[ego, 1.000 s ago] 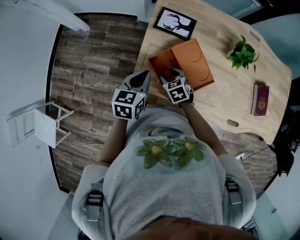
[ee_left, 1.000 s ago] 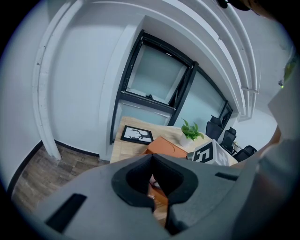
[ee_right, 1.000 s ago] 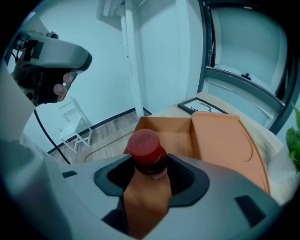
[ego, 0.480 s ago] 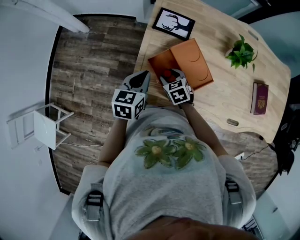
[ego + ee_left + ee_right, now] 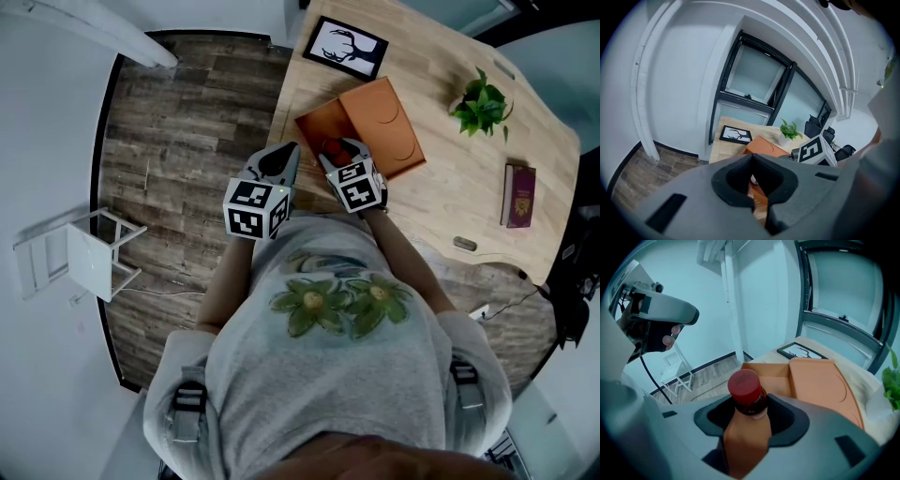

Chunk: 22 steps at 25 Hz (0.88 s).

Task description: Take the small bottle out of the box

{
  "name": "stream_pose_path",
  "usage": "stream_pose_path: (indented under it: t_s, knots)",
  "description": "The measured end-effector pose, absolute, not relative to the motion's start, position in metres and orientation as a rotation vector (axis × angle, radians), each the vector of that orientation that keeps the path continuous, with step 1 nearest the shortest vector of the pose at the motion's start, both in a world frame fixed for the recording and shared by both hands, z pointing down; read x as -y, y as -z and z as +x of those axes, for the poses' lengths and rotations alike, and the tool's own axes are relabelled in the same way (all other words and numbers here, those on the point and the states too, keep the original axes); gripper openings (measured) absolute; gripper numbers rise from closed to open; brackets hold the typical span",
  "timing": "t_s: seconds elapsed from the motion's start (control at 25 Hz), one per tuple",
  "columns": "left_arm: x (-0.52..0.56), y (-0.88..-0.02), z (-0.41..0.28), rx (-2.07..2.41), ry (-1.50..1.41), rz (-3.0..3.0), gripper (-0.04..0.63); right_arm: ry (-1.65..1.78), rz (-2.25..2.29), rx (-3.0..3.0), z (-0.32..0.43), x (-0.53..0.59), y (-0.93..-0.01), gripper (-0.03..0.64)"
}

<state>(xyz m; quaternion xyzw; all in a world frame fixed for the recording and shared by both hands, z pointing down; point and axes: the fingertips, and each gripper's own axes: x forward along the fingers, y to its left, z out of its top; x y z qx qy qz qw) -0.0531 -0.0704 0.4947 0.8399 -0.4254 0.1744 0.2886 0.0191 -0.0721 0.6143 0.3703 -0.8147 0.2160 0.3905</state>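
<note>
Wooden table (image 5: 450, 187) with open orange box (image 5: 319, 122); small bottle (image 5: 746, 394), red-capped, clamped just below cap by right gripper (image 5: 747, 416), over box's near end; left gripper (image 5: 751, 161) closed, empty; judged light, rigid, smooth, probably slippery, best gripped on body under cap.

You're standing in what looks like an office. Lower right of the head view, a pale wooden desk (image 5: 450, 187) carries a framed deer print (image 5: 345, 45), a potted plant (image 5: 483, 105) and a dark red book (image 5: 521, 197). At the right of the left gripper view, black swivel chairs (image 5: 816, 125) sit beside tall dark-framed windows (image 5: 752, 75). Wood-plank flooring (image 5: 187, 122) runs under a white folding chair (image 5: 84, 253) at the left.
</note>
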Motion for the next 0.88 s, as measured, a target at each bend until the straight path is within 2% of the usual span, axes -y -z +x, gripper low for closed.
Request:
stream_pose_path:
  t_s: [0.88]
  knots:
    - [0.067,-0.495,-0.052,1.134,-0.466,2.245,0.008,-0.531,0.952,2.102,0.018,0.071,-0.598,0.209]
